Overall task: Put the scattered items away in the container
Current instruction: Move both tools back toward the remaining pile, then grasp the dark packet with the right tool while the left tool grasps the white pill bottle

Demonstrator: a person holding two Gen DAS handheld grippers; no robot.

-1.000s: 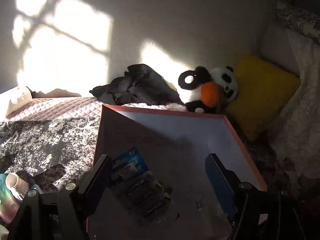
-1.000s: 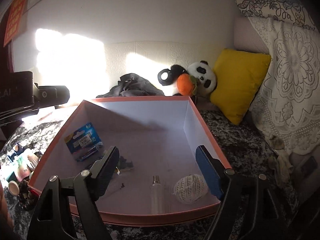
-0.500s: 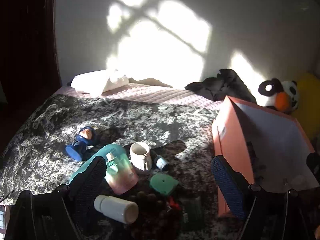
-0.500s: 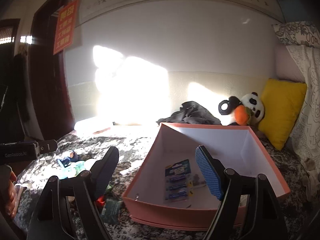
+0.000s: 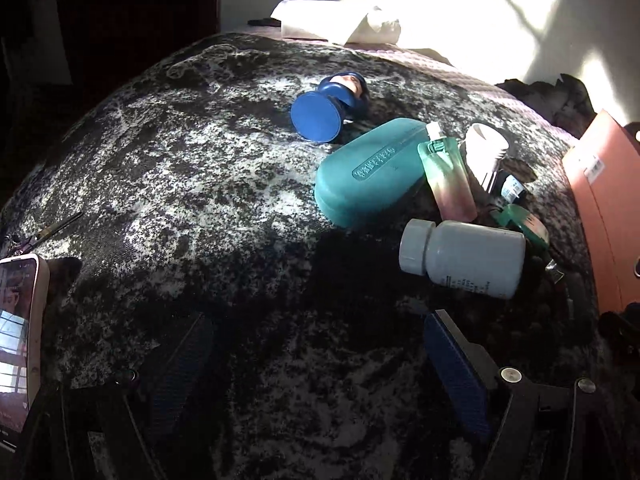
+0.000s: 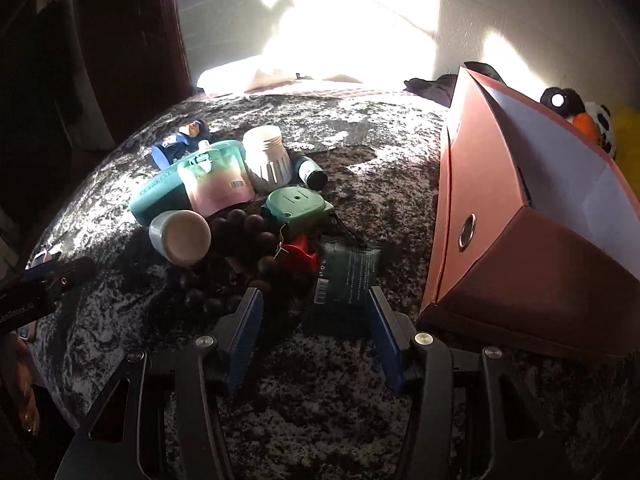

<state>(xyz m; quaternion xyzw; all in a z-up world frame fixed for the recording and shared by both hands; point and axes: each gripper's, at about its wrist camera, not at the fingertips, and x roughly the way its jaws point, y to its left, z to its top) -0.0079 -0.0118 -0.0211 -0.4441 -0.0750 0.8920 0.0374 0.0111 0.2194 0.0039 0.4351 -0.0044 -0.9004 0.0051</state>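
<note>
A pile of items lies on the dark patterned bedspread: a teal case, a pink-green pouch, a white pill bottle, a white jar, a blue figurine, a green tape measure, dark beads and a dark green sachet. The orange box stands to the right. My left gripper is open and empty, short of the pill bottle. My right gripper is open, with the sachet between its fingertips.
A phone lies at the left edge of the bed. White tissue paper sits at the back by the wall. A dark cloth and a panda toy lie behind the box.
Both grippers have swung left from above the box and come down toward the pile. The right gripper's jaws now stand closer together, either side of the sachet.
</note>
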